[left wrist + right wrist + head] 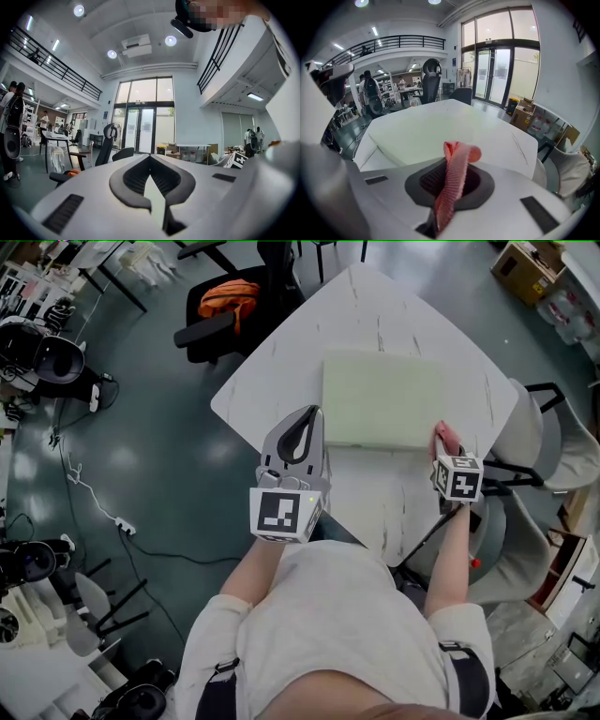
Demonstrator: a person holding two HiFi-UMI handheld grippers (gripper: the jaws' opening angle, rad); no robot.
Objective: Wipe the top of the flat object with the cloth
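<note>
1. A pale green flat object lies on the white marbled table, roughly in its middle.
2. The right gripper is clenched on a pink ribbed cloth. The cloth is pinched between the jaws, and its free end curls over above them.
3. In the head view the cloth sits at the flat object's near right corner (whether it touches the surface there cannot be told).
4. The left gripper has its jaws closed tip to tip with nothing held between them. Its tips are just beside the flat object's near left corner, above the table.
5. Each gripper carries a marker cube, the left one and the right one, both on the near side.
6. A black chair with an orange bundle on its seat stands at the table's far left.
</note>
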